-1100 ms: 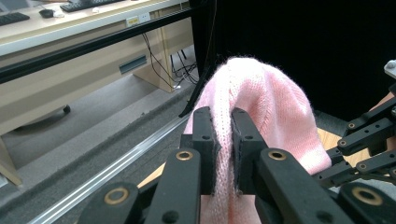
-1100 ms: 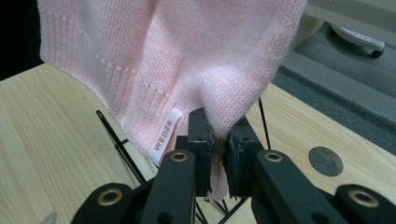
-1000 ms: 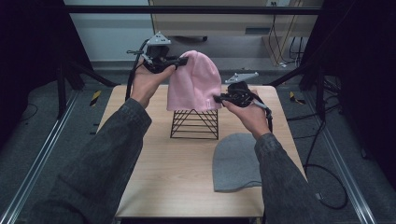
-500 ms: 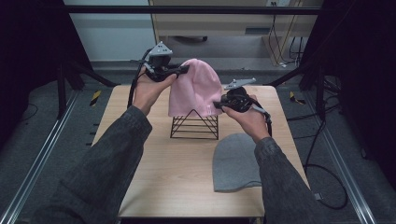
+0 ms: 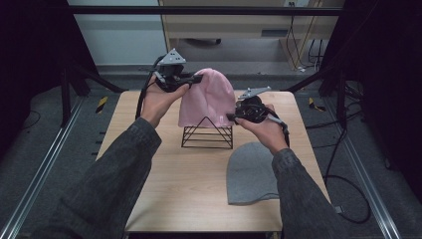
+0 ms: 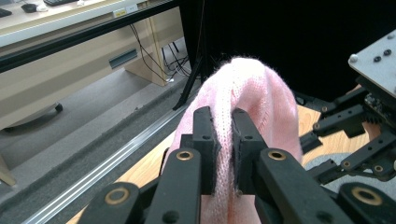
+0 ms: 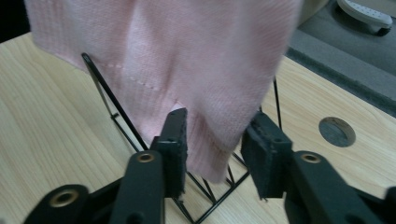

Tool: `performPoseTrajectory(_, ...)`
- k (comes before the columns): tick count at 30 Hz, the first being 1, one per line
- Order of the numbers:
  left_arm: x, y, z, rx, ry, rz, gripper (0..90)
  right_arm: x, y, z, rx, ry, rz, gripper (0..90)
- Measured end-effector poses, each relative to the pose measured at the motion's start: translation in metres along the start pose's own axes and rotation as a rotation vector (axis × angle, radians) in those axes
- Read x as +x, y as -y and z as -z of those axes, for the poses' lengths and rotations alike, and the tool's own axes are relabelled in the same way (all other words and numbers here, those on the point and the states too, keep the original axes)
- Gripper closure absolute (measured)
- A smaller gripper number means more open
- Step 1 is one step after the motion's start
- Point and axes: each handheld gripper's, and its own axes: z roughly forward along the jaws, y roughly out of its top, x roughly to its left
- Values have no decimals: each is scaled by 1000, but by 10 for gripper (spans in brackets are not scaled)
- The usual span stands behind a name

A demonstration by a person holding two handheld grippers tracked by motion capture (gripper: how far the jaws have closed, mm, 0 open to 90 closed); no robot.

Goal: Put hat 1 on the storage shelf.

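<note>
A pink knit beanie (image 5: 206, 99) hangs upright over a black wire stand (image 5: 207, 137) at the middle of the table. My left gripper (image 5: 199, 78) is shut on the beanie's upper left side, and the knit (image 6: 252, 88) is pinched between its pads. My right gripper (image 5: 231, 118) is at the beanie's lower right corner. Its jaws have just been opening. The pink hem (image 7: 205, 154) hangs loose between the parted pads, in front of the stand's wires (image 7: 102, 84).
A grey beanie (image 5: 251, 174) lies flat on the wooden table (image 5: 149, 164) at the front right. A round hole (image 7: 337, 131) is in the tabletop beyond the stand. Dark floor, rails and cables surround the table.
The right gripper's jaws have parted from the pink beanie's hem. Both hands stay about where they were, and the left gripper keeps its hold.
</note>
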Motion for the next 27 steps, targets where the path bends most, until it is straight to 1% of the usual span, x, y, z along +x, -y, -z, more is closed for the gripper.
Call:
performPoseTrajectory(4, -2, 4, -1, 7, 4, -2, 824, -1, 1, 3, -1, 28, -11, 486)
performPoseTrajectory(7, -3, 9, -1, 13, 5, -3, 824, -2, 1, 5, -1, 39, -4, 461)
performPoseTrajectory(8, -2, 10, -1, 16, 6, -4, 824, -2, 2, 7, 4, 52, -4, 439)
performPoseTrajectory(10, -3, 14, -1, 18, 11, 2, 823, -2, 3, 8, 5, 55, -2, 432)
performPoseTrajectory(12, -3, 18, -1, 25, 15, -3, 823, -4, 5, 10, 2, 69, -5, 419)
performPoseTrajectory(15, -4, 25, -2, 35, 23, 0, 822, -8, 10, 12, 8, 81, -19, 407)
performPoseTrajectory(17, -7, 33, -3, 44, 33, -3, 822, -12, 17, 14, 19, 92, -25, 398)
performPoseTrajectory(18, -7, 33, -3, 44, 33, -3, 821, -12, 17, 14, 19, 92, -25, 398)
performPoseTrajectory(21, -11, 41, -4, 57, 40, -2, 820, -17, 25, 15, 39, 102, -37, 391)
performPoseTrajectory(23, -12, 45, -5, 62, 45, 0, 819, -20, 31, 16, 43, 108, -47, 391)
performPoseTrajectory(24, -12, 48, -5, 66, 53, 8, 819, -23, 35, 18, 50, 113, -52, 392)
performPoseTrajectory(27, -13, 49, -4, 65, 64, 6, 819, -26, 38, 20, 51, 117, -58, 392)
